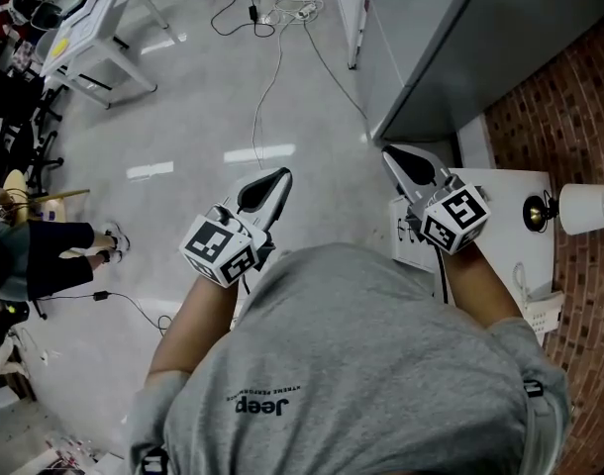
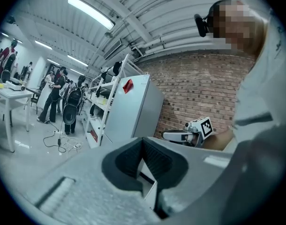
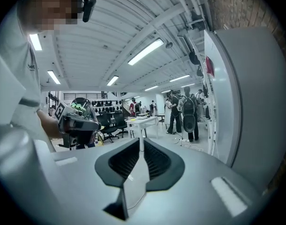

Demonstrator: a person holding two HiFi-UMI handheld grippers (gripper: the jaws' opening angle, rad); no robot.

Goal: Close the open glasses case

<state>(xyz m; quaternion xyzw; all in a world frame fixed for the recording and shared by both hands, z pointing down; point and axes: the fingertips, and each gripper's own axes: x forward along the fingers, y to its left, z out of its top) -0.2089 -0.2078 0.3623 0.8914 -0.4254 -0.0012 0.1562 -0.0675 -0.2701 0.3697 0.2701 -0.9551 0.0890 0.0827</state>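
The left gripper (image 1: 280,176) is hovering over the grey floor (image 1: 203,117), its fingers pressing together on nothing. The right gripper (image 1: 388,153), fingers likewise meeting and empty, is hanging at the edge of the white surface (image 1: 510,191) bearing a lamp (image 1: 579,209). The glasses case is showing in no view.

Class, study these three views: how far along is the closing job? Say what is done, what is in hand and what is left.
Done: nothing that shows; no glasses case appears in any view. In hand: nothing. The left gripper and right gripper both have their jaws together and empty, held out beside the white table. Left: seemingly the whole job, finding the case and shutting it.
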